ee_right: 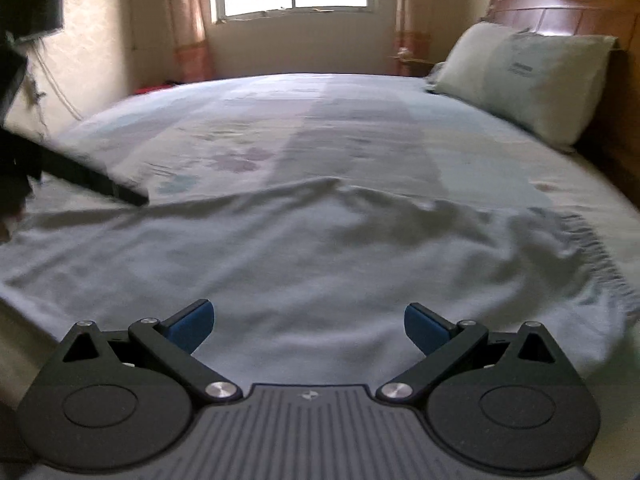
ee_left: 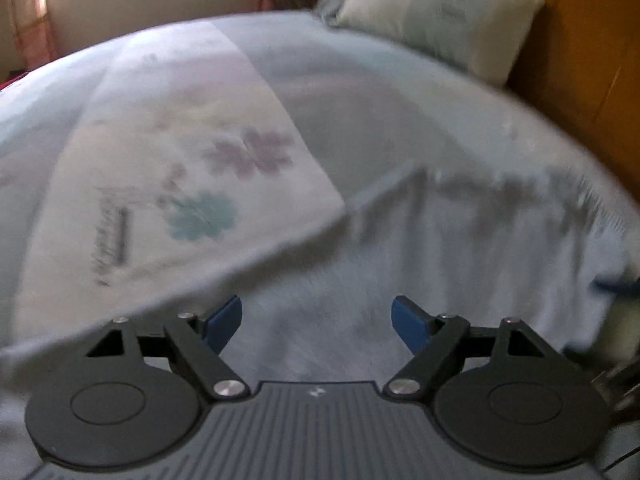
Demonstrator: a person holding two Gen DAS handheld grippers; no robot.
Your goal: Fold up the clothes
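Though print on bedsheet blurs unreadable, both grippers gape.

Wide bed w/ pale blue-grey floral-print sheet fills most of both views. Light grey fringed cloth lies spread flat w/ wrinkles across lower half of right wrist view, fringe at right edge. Pale green rectangular pillow at upper right, against brown wooden headboard.
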